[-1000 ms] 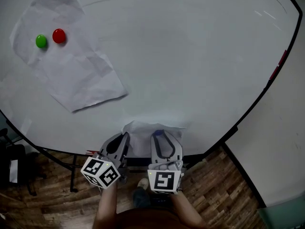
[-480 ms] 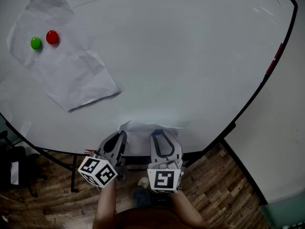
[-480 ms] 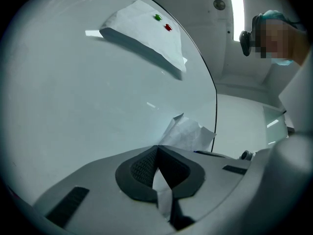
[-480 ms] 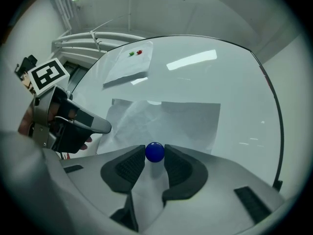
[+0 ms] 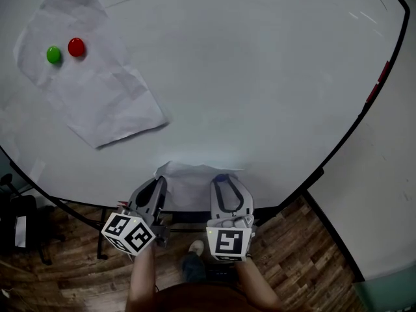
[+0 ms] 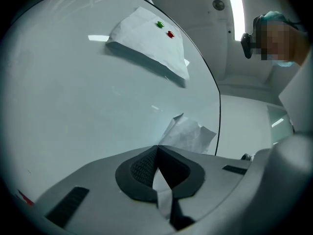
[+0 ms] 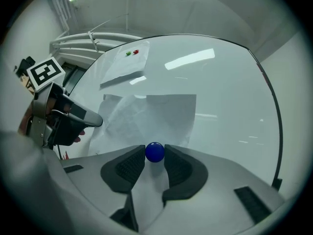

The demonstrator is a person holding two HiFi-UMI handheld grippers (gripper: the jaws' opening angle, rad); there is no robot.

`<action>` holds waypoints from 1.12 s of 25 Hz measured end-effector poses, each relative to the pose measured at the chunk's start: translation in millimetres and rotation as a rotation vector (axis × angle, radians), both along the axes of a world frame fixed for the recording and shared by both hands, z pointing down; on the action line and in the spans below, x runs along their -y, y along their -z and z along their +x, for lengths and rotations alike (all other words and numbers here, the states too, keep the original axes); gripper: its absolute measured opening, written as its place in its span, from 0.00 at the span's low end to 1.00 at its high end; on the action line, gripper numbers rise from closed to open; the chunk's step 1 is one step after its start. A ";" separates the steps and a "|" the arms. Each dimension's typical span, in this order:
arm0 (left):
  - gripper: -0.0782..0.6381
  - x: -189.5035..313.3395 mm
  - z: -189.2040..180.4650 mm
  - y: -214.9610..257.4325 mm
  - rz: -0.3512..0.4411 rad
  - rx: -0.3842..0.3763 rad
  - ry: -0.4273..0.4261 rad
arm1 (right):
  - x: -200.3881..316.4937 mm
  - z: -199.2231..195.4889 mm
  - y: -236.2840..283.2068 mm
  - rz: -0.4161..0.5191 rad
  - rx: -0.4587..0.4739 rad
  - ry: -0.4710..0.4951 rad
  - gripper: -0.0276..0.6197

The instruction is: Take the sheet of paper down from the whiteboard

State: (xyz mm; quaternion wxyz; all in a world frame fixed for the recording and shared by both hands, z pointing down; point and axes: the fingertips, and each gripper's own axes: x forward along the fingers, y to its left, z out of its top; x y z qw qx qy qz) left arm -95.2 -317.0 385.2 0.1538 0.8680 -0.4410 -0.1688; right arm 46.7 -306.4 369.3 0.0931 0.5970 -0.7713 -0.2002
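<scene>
A crumpled white sheet (image 5: 192, 182) (image 7: 146, 115) lies against the whiteboard's (image 5: 260, 77) lower edge. My left gripper (image 5: 158, 183) (image 6: 156, 150) is shut on that sheet's left edge, and paper shows between its jaws. At the sheet's right side, my right gripper (image 5: 227, 182) (image 7: 155, 153) is shut on a small blue magnet (image 7: 155, 152) (image 5: 221, 177), pinched at the jaw tips. A second creased sheet (image 5: 91, 90) (image 6: 146, 48) (image 7: 124, 65) hangs at the board's upper left, pinned by a green magnet (image 5: 53, 54) and a red magnet (image 5: 76, 47).
A red marker (image 5: 378, 83) sits on the board's right rim. Below the board are a wooden floor (image 5: 305, 259) and the board's dark stand (image 5: 97, 233). A dark object (image 5: 16, 229) stands at the far left on the floor.
The two grippers have spread slightly apart, the left one shifting left and down. The lower sheet's top edge sits a little higher. Both grips are unchanged.
</scene>
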 end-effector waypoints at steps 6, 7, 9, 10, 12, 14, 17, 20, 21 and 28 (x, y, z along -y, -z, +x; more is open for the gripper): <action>0.14 -1.2 -12.9 -3.0 -0.015 -0.004 0.025 | 0.1 1.0 0.3 0.014 0.006 -0.002 0.25; 0.14 -1.4 -14.4 -3.2 -0.015 -0.003 0.026 | -0.4 1.1 -0.9 0.004 0.008 -0.006 0.25; 0.14 -1.5 -17.0 -3.3 -0.011 0.000 0.026 | -0.5 0.3 -2.2 -0.009 0.013 -0.008 0.25; 0.14 -1.5 -18.2 -3.2 -0.012 0.001 0.027 | -0.1 -0.3 -2.2 -0.010 0.016 -0.007 0.25; 0.14 -1.7 -21.5 -2.6 -0.021 0.005 0.033 | 1.4 -1.6 -1.8 -0.002 0.024 -0.003 0.25; 0.14 -1.5 -26.1 -1.8 -0.023 0.015 0.040 | 3.6 -3.1 -1.4 0.002 0.033 0.001 0.25; 0.14 -1.5 -31.6 0.3 -0.019 0.038 0.048 | 6.3 -4.4 -2.7 -0.013 0.055 0.005 0.25; 0.14 -0.7 -38.3 -0.6 -0.031 0.026 0.059 | 7.6 -3.5 -3.8 -0.027 0.064 -0.004 0.25; 0.14 -0.3 -40.8 -1.8 -0.033 0.030 0.066 | 7.6 -3.3 -3.4 -0.027 0.066 -0.007 0.25; 0.14 -0.2 -53.0 -5.6 -0.048 0.017 0.089 | 5.9 2.6 -1.5 -0.026 0.070 -0.031 0.25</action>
